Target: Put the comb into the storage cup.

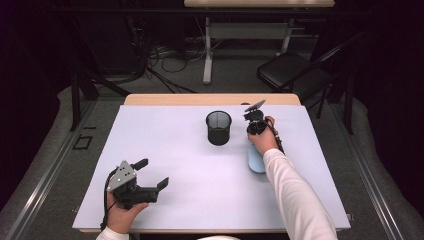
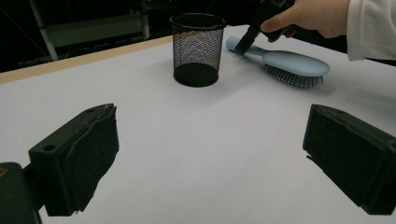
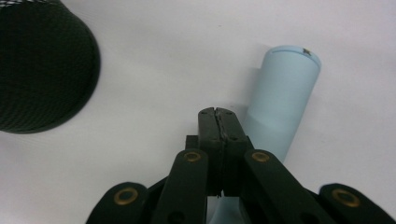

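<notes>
- Our right tongs (image 3: pixel 218 114) are closed pad to pad with nothing between them, tips pointing down just beside the handle of the brush (image 3: pixel 280 107). We judge we are lining up on the handle, or nudging it, before a grasp.
- In the left gripper view those same tongs (image 2: pixel 245 43) touch or nearly touch the brush (image 2: pixel 292 65) at its handle; we cannot tell which.
- Our left tongs (image 2: pixel 210 158) stand wide open and empty, jaws well apart over bare tabletop (image 2: pixel 187 140). They sit near us, well apart from the work, probably parked until needed.
- The brush lies flat, bristles down, handle toward the cup (image 2: pixel 197 49) and head toward us, so the handle is the easy part to reach.
- The mesh cup stands upright and looks empty, just beside the handle end; a likely place for the brush to go.
- The high view gives the layout: left tongs (image 1: pixel 152 175) at the near left, right tongs (image 1: pixel 256 129) beside the cup (image 1: pixel 219 127), the brush (image 1: pixel 256 161) partly hidden under our right hand and sleeve.
- The left gripper view adds the bristles and whole brush; the right gripper view adds the closed jaw seam.
</notes>
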Action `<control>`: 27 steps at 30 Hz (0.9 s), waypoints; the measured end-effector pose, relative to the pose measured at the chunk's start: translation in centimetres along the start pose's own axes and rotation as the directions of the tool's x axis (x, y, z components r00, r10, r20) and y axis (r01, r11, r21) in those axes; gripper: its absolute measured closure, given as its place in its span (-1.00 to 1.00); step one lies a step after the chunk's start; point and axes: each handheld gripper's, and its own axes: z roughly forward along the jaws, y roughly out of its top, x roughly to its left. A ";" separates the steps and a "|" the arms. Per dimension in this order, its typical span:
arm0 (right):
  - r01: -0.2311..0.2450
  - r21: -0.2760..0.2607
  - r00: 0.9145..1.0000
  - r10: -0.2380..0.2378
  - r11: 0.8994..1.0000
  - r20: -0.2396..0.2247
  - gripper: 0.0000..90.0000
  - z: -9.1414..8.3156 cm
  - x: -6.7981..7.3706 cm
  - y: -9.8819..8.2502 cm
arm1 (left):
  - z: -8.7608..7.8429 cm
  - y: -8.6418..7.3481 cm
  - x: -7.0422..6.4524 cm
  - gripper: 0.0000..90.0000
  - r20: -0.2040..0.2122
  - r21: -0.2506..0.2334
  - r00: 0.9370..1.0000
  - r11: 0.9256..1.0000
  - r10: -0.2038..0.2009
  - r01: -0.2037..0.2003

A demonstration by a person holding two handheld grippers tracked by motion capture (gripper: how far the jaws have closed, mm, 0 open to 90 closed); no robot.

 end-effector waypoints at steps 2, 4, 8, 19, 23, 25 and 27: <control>0.005 0.007 1.000 -0.005 1.000 0.012 1.00 -0.1 -0.4 -0.1 | -0.1 0.0 0.0 -0.92 -0.001 -0.002 1.000 1.000 0.002 -0.002; 0.008 0.017 1.000 -0.008 1.000 0.023 1.00 -0.2 -0.8 -0.2 | 0.0 0.0 0.0 -0.92 -0.001 0.000 1.000 1.000 0.001 -0.001; 0.003 0.043 0.999 -0.005 0.999 0.034 1.00 -0.4 -1.8 -0.4 | 0.0 0.0 0.0 -0.92 0.000 -0.001 1.000 1.000 0.001 -0.001; -0.011 0.063 0.996 0.005 0.998 0.084 1.00 -1.0 -4.8 -1.6 | 0.0 0.0 -0.1 -0.91 -0.002 0.001 1.000 1.000 0.003 -0.003; -0.035 0.071 0.995 0.028 0.997 0.093 1.00 -1.4 -6.4 -2.3 | 0.0 0.0 -0.1 -0.91 -0.001 0.003 1.000 1.000 0.005 -0.005; -0.048 0.073 0.994 0.041 0.996 0.099 1.00 -1.6 -7.2 -2.6 | 0.0 0.0 -0.1 -0.91 -0.001 0.004 1.000 1.000 0.005 -0.005; -0.057 0.067 0.994 0.050 0.996 0.099 1.00 -1.6 -7.5 -2.8 | 0.0 0.0 -0.2 -0.91 -0.004 0.004 1.000 1.000 0.004 -0.004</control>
